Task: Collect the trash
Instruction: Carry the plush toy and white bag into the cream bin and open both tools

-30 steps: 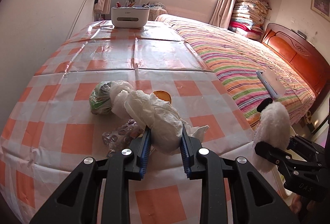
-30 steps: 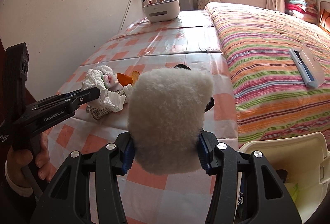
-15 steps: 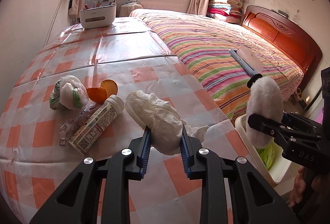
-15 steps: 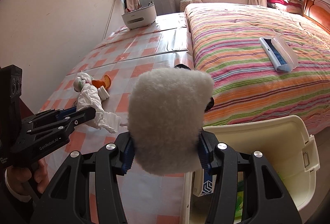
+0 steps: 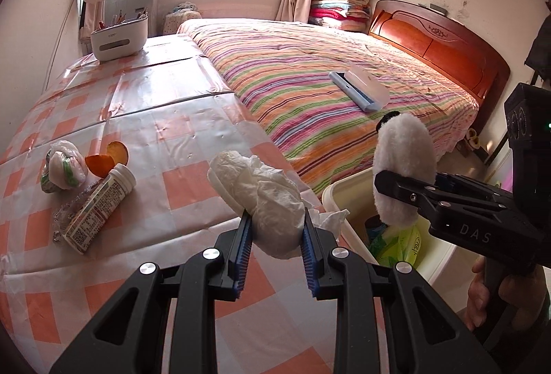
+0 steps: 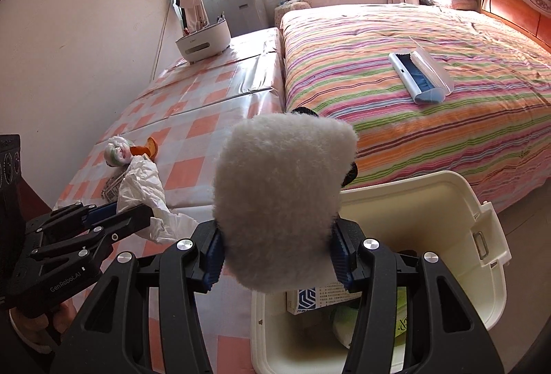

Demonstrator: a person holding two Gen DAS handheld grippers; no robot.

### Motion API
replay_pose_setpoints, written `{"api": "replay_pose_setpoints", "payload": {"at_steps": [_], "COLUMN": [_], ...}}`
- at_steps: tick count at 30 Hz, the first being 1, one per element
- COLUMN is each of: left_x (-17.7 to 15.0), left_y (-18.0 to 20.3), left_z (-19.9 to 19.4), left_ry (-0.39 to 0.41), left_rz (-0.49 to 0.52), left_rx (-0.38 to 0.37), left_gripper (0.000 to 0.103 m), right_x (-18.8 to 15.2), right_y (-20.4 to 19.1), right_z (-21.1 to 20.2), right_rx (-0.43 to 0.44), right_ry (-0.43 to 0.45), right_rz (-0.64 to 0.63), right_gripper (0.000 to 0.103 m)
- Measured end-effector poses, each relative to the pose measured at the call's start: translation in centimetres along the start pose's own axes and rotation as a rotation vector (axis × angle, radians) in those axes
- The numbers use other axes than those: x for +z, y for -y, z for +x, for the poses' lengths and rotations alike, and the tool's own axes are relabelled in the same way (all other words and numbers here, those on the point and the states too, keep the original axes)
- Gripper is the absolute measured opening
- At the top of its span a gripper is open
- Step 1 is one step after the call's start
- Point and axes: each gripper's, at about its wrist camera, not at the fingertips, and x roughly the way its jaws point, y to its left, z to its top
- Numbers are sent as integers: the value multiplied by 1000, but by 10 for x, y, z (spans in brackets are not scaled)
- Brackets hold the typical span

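The cream bin (image 6: 458, 201) holds a box and green packaging. The left gripper (image 5: 275, 236) pinches crumpled tissue (image 5: 265, 195) beside it; the right gripper (image 6: 279, 257) clamps a fluffy white pad (image 6: 282, 195) above. Only the left view shows the bottle (image 5: 100, 208).

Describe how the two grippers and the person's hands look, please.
Both grippers, the left gripper and the right gripper, are matte black with blue ribbed pads and silver screw heads. White lettering reads "GenRobot.AI" on the left and "DAS" on the right. A white cuff shows at the left hand.
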Motion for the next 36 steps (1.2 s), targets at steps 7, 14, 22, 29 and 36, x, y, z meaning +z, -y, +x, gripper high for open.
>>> {"api": "replay_pose_setpoints", "payload": {"at_steps": [7, 14, 22, 29, 36], "left_x": [-2, -5, -7, -9, -9], "left_y": [32, 57, 77, 90, 103], "left_z": [4, 11, 21, 31, 39], "left_ry": [-8, -29, -45, -59, -67], "left_rz": [36, 78, 108, 135, 153], "left_rx": [-53, -87, -112, -122, -126], "left_gripper": [26, 26, 26, 26, 26], "right_x": [-4, -12, -21, -26, -30], "right_y": [21, 49, 70, 81, 91], "right_z": [-13, -24, -37, -45, -49], "right_rx": [-33, -59, -88, -98, -112], "right_ry": [27, 41, 62, 76, 80], "right_rz": [36, 106, 149, 170, 189], "right_gripper": [50, 50, 51, 51, 51]}}
